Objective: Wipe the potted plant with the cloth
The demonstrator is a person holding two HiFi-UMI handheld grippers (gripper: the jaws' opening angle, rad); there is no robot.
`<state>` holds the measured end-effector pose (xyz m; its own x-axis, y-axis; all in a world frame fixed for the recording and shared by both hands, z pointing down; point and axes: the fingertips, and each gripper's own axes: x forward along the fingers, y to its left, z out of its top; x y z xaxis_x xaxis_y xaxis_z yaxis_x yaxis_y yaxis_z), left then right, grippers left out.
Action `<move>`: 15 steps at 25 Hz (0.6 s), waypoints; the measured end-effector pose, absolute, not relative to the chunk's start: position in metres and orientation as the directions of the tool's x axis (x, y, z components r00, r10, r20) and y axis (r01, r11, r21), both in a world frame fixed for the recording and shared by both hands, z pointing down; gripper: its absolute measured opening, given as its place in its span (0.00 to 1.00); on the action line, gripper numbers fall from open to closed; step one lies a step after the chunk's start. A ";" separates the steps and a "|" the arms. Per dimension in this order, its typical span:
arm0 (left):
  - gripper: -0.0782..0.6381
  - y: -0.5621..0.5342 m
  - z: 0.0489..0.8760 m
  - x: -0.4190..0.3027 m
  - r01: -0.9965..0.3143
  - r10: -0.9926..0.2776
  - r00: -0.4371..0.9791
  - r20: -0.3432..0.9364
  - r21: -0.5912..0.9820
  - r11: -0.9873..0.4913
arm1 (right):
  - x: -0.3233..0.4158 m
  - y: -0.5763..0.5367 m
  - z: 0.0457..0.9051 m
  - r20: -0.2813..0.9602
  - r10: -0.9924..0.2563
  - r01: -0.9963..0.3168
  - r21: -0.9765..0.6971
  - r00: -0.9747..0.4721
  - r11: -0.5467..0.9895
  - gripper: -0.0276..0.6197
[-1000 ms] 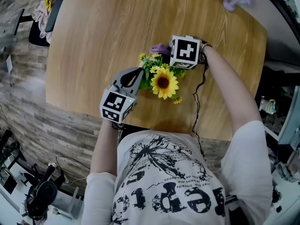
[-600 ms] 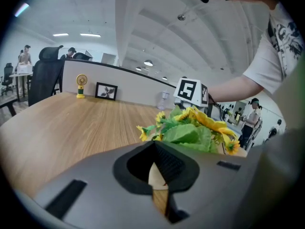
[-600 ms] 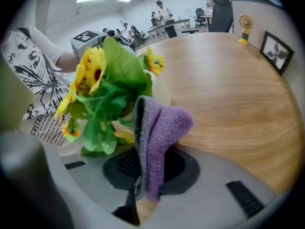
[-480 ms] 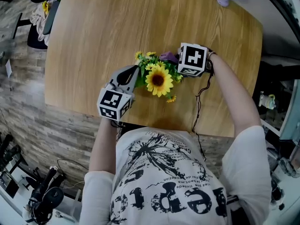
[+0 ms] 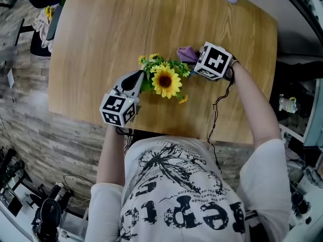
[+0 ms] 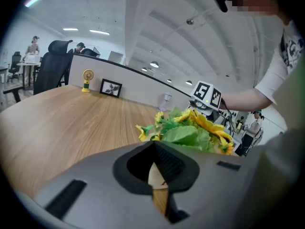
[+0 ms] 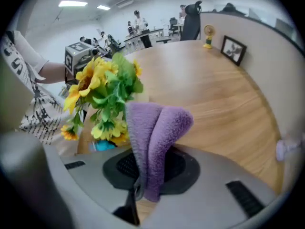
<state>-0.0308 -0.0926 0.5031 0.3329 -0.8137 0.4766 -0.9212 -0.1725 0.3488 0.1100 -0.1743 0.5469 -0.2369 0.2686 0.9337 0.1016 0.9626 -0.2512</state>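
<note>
Yellow artificial sunflower potted plant (image 5: 165,79) stands near the wooden table's (image 5: 111,29) near edge, between both grippers. Left gripper (image 5: 137,77), jaws pressed together, sits at its left foliage. Right gripper (image 5: 198,60) pinches a folded purple terry cloth (image 5: 185,53) just beside its right.

potted plant (image 5: 164,79): stands upright; one big sunflower opened upward, small yellow flowers and green leaves around it; the pot is hidden under them.
cloth (image 7: 155,132): purple, fluffy, folded double, pinched at its lower end, just beside the leaves.

The cloth (image 7: 157,137) is soft, fuzzy terry, matt. The table (image 5: 101,44) is smooth, grained wood with a light sheen.
</note>
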 end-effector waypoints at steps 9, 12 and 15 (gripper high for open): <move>0.11 -0.082 0.503 -0.030 -0.931 -0.796 0.331 0.508 0.315 -0.186 | 0.071 -0.212 0.476 0.798 -0.136 -0.106 0.091 -0.588 0.990 0.16; 0.11 -0.079 0.501 -0.040 -0.940 -0.803 0.308 0.510 0.294 -0.173 | 0.056 -0.213 0.446 0.714 -0.219 -0.160 0.151 -0.665 0.976 0.16; 0.11 -0.076 0.490 -0.051 -0.936 -0.809 0.322 0.491 0.295 -0.194 | 0.042 -0.212 0.421 0.649 -0.268 -0.233 0.142 -0.712 0.962 0.16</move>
<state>-0.0509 -0.0759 0.4904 0.3224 -0.8091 0.4913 -0.9356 -0.1937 0.2951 0.0418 -0.2123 0.4211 -0.7118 -0.2683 0.6492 -0.2327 0.9621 0.1424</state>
